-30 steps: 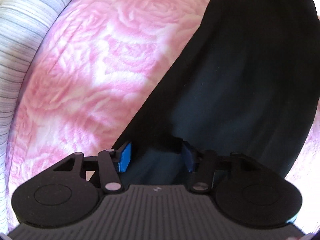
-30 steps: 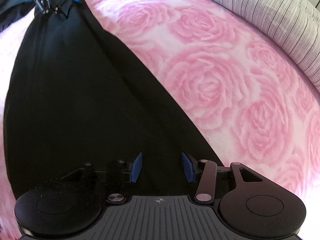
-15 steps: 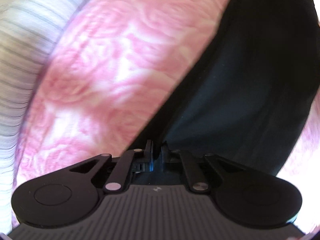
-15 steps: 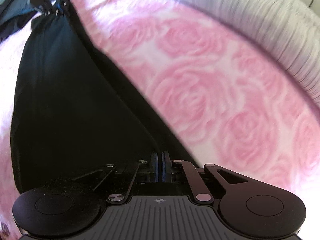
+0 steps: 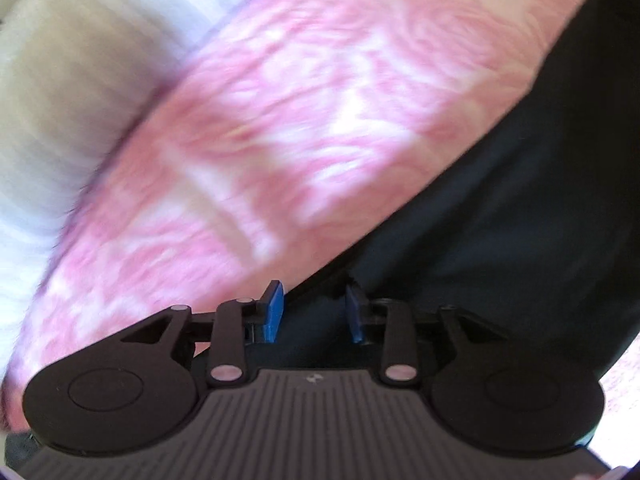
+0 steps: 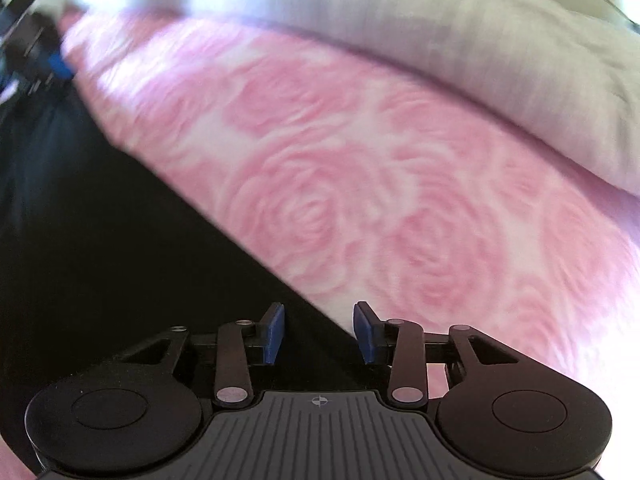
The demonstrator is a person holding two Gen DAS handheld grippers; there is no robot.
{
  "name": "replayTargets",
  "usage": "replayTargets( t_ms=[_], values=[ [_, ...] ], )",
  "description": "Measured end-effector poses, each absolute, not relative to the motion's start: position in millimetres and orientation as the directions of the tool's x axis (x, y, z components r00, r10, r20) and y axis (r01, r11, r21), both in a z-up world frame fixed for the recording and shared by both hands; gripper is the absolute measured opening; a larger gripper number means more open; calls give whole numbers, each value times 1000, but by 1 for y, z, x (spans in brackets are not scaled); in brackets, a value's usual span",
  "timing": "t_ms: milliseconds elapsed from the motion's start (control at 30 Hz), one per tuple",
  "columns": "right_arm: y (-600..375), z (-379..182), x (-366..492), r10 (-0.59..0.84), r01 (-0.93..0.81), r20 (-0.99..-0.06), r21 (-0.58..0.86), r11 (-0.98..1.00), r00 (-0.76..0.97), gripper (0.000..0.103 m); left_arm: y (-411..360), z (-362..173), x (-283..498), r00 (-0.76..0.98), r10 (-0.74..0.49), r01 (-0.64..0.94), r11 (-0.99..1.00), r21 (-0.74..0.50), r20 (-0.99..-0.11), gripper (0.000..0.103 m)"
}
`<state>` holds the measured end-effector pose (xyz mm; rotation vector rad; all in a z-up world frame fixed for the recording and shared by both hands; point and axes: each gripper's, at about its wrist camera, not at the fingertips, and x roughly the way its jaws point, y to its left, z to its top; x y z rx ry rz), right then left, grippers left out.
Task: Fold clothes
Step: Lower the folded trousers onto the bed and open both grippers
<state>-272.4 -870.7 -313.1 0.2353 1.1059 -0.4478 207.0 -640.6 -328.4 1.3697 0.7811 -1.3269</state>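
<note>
Black fabric garment (image 5: 520,208), lying flat on a bed and running as a long dark band between the 2 grippers; in the left wrist view it fills the right half of the field, its straight edge slanting from upper right down to the fingers, and in the right wrist view (image 6: 80,248) it fills the lower left, its edge slanting down to the right. Left gripper (image 5: 315,312): blue-padded fingers (image 5: 274,312) part-way open, having just been opening after a pinch; the garment's edge lies in the gap below them, the pads not pressing on it. Right gripper (image 6: 319,334): blue-padded fingers (image 6: 276,332) likewise part-way open and just been opening, with the garment's edge passing under the gap, no cloth clamped. In the right wrist view the left gripper (image 6: 44,64) appears blurred at the far upper left, at the other end of the garment. Under the garment, a pink rose-patterned bedspread (image 5: 280,140), also seen across the middle of the right wrist view (image 6: 380,200). Beyond it, a pale grey-white striped pillow or bolster (image 6: 460,48) along the top of the right wrist view, and the same striped fabric (image 5: 80,100) at the left of the left wrist view. Both views are motion-blurred
</note>
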Motion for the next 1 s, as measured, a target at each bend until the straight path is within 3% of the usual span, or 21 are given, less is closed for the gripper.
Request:
replayTargets(
  t_ms=[133, 267, 333, 400, 600, 667, 733, 900, 1000],
  values=[
    [-848, -292, -283, -272, 511, -880, -39, 859, 389, 40, -617, -310, 224, 255, -216, 929, -217, 301, -943, 38],
    [-816, -300, -284, -178, 421, -904, 2, 907, 388, 41, -583, -300, 230, 326, -180, 891, -271, 365, -928, 44],
    [-800, -307, -283, -195, 369, -918, -59, 928, 344, 41, -557, -299, 227, 382, -171, 855, -308, 418, -908, 50],
    [-786, -308, -282, -218, 352, -917, -94, 931, 333, 41, -524, -296, 221, 436, -168, 816, -342, 467, -884, 52],
    [-737, -299, -267, -145, 402, -897, 39, 915, 417, 41, -457, -322, 185, 509, -207, 664, -523, 534, -835, 52],
    [-709, -295, -256, -139, 378, -886, 44, 925, 443, 41, -442, -337, 178, 526, -242, 598, -577, 556, -816, 49],
    [-685, -291, -245, -141, 381, -873, 54, 923, 466, 41, -434, -353, 181, 546, -269, 545, -605, 581, -793, 38],
    [-624, -288, -202, -151, 395, -870, 54, 917, 470, 41, -412, -388, 199, 524, -373, 399, -687, 608, -766, 34],
    [-595, -289, -169, -193, 407, -871, 9, 913, 452, 41, -396, -398, 211, 474, -431, 331, -720, 609, -767, 10]
  ],
)
